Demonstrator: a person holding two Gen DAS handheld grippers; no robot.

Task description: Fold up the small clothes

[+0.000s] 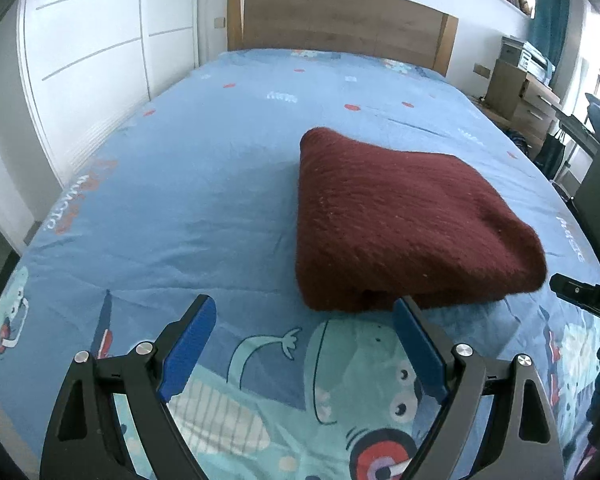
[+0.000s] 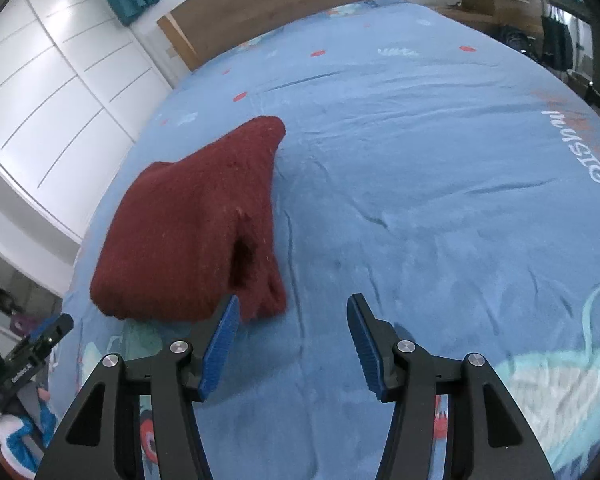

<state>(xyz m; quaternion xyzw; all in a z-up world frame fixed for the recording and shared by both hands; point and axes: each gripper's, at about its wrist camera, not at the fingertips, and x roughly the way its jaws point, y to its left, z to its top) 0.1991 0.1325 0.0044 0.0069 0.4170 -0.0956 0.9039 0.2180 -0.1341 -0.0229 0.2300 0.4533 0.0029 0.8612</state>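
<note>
A dark red knitted garment (image 1: 404, 224) lies folded into a thick bundle on the blue cartoon-print bed sheet (image 1: 204, 184). My left gripper (image 1: 304, 308) hovers just in front of the bundle's near edge, open, nothing between its blue pads. In the right wrist view the same red garment (image 2: 188, 232) lies ahead and to the left, with a dark fold opening facing me. My right gripper (image 2: 292, 308) is open above bare sheet (image 2: 420, 184), its left pad close to the bundle's corner, not gripping it. The right gripper's tip (image 1: 580, 294) shows at the left view's right edge.
A wooden headboard (image 1: 340, 20) stands at the bed's far end. White wardrobe doors (image 1: 88, 64) line the left side. A wooden desk with boxes (image 1: 524, 92) and dark items stand on the right. The left gripper's body (image 2: 32, 356) shows at the lower left.
</note>
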